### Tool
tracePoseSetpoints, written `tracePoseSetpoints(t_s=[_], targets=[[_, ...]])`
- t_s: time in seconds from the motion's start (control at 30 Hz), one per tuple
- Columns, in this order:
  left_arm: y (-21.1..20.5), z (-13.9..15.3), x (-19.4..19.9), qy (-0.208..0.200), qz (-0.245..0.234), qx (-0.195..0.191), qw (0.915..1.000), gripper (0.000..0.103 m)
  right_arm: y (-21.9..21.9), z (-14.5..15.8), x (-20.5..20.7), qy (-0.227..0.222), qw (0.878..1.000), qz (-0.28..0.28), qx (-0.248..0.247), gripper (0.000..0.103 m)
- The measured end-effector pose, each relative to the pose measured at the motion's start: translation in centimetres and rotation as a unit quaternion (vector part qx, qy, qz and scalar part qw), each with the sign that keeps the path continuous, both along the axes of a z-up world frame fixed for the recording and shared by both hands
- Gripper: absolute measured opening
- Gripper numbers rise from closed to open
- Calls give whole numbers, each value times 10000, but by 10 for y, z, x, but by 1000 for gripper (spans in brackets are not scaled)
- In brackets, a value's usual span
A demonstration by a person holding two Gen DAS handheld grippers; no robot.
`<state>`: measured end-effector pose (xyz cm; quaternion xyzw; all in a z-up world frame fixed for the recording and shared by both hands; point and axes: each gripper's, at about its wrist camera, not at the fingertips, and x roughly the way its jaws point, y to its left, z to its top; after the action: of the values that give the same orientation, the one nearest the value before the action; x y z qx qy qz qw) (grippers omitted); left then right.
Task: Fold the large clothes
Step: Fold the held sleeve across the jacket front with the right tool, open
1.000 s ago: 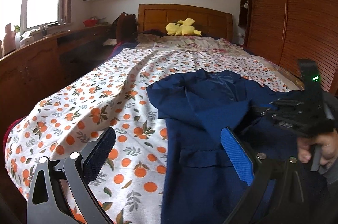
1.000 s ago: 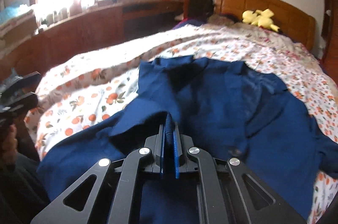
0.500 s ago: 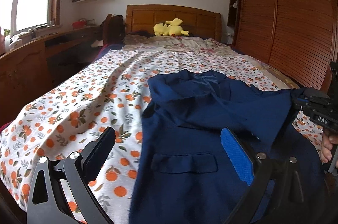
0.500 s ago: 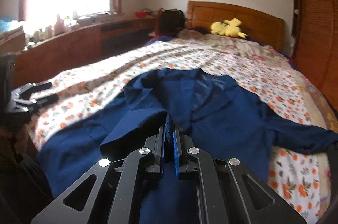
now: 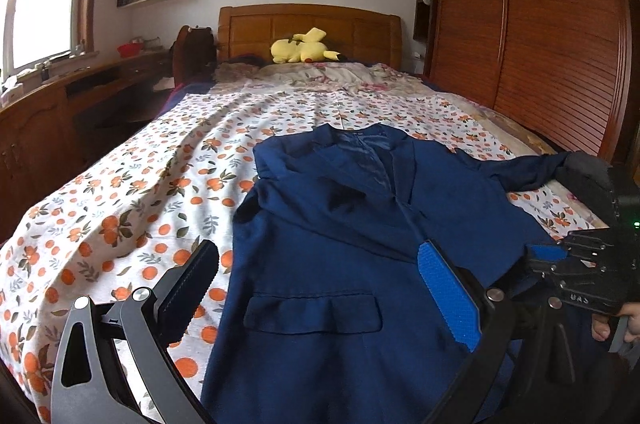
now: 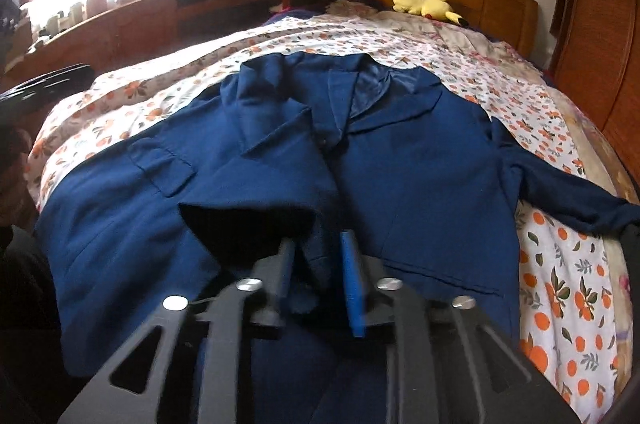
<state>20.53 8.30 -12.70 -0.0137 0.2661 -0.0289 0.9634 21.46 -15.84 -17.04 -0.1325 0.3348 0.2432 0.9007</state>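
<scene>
While right tongs (image 6: 316, 264) open off the sleeve (image 6: 248, 212) gripped before, left tongs (image 5: 320, 288) gape empty.

Open left tool (image 5: 320, 288) hovers over blue jacket (image 5: 344, 224).

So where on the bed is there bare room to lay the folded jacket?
Bare bedspread runs along the window side, left of the jacket, and between its collar and the plush toy. A small patch lies under the outstretched sleeve. The near end is crowded: jacket and both grippers.
</scene>
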Motion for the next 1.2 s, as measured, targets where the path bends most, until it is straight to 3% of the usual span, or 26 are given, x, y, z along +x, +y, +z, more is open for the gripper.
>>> tracePoseSetpoints(t_s=[0.1, 0.27, 0.57, 0.8, 0.87, 0.93, 1.2], targets=[[-2, -1, 0, -2, -30, 30, 10000, 100, 4, 7, -11, -94, 9999, 73, 28, 46], [-3, -2, 0, -15, -53, 39, 10000, 100, 18, 19, -22, -209, 9992, 309, 123, 55], [-4, -3, 0, -9, -53, 48, 10000, 100, 71, -4, -19, 22, 9968, 797, -31, 55], [-4, -4, 0, -17, -60, 41, 10000, 100, 94, -33, -3, 165, 9969, 617, -463, 55], [-4, -4, 0, -14, -58, 43, 10000, 100, 92, -37, 1, 107, 9969, 465, -618, 41], [-5, -4, 0, -23, -68, 45, 10000, 100, 85, -34, 4, 214, 9975, 533, -412, 8], [-4, -3, -3, -63, -130, 33, 9999, 100, 36, 28, -5, -304, 9989, 185, 320, 6]])
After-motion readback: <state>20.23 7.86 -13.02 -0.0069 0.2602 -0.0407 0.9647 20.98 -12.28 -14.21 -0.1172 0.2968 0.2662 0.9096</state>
